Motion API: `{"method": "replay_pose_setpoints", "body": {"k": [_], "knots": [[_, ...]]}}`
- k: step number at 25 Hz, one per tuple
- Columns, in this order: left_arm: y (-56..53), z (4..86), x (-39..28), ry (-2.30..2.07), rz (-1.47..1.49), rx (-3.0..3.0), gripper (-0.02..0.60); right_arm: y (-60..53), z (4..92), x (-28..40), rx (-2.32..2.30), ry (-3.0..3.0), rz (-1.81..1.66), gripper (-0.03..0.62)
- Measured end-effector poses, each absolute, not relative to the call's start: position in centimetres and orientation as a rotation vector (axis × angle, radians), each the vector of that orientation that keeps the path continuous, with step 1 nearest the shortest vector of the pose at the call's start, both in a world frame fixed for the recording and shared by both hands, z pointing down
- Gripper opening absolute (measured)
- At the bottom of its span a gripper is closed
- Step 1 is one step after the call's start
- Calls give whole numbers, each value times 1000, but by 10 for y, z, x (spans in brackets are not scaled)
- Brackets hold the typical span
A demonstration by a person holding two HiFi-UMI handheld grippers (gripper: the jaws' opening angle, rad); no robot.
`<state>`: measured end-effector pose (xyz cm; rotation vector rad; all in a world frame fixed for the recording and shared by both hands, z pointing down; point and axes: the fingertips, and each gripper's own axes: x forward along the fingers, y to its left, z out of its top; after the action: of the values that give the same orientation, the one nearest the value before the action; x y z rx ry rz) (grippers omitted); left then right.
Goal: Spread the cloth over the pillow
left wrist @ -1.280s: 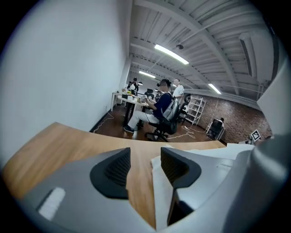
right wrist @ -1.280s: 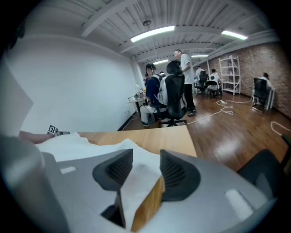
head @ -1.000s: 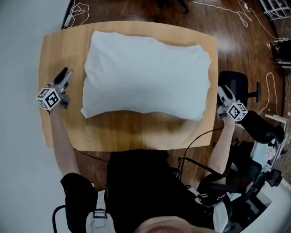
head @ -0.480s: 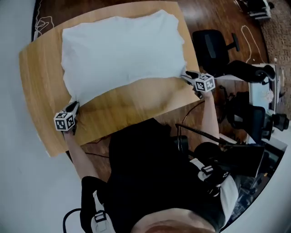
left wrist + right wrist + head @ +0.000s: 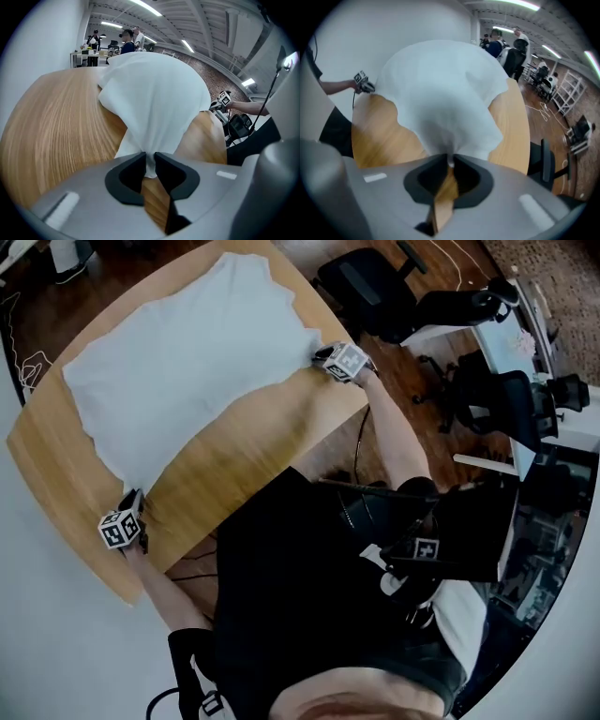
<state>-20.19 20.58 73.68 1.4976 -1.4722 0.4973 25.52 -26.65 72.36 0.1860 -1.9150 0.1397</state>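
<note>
The fingers (image 5: 125, 177) of your left gripper (image 5: 149, 165) are clenched on a corner of the white cloth (image 5: 154, 98). A narrow fold of it is squeezed between them, and they have just eased a little apart without letting it go. The fingers (image 5: 423, 180) of your right gripper (image 5: 449, 161) have just been closing and now pinch the other near corner of the same cloth (image 5: 440, 93).

In the head view, the left gripper (image 5: 134, 501) stands at the near left corner of the cloth (image 5: 187, 381) and the right gripper (image 5: 322, 354) at the near right corner. Both point down at the wooden worktop (image 5: 244, 451). From each pinch the cloth fans out and rises into a rounded white mound that covers the far part of the worktop. I cannot tell the pillow apart from the cloth. A bare strip of wood lies between the cloth's near edge and you. Black office chairs (image 5: 375, 292) stand on the floor beyond the right gripper.
</note>
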Motion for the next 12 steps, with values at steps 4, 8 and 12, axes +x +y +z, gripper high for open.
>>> {"method": "replay_pose_setpoints", "body": {"k": [4, 8, 12], "knots": [[203, 732, -206, -1472, 490, 1477, 72, -274, 713, 279, 235, -1867, 68, 5], [207, 730, -218, -1489, 463, 1462, 71, -254, 729, 279, 280, -1891, 180, 6], [218, 727, -224, -1515, 385, 1451, 83, -247, 732, 284, 218, -1829, 227, 77]]}}
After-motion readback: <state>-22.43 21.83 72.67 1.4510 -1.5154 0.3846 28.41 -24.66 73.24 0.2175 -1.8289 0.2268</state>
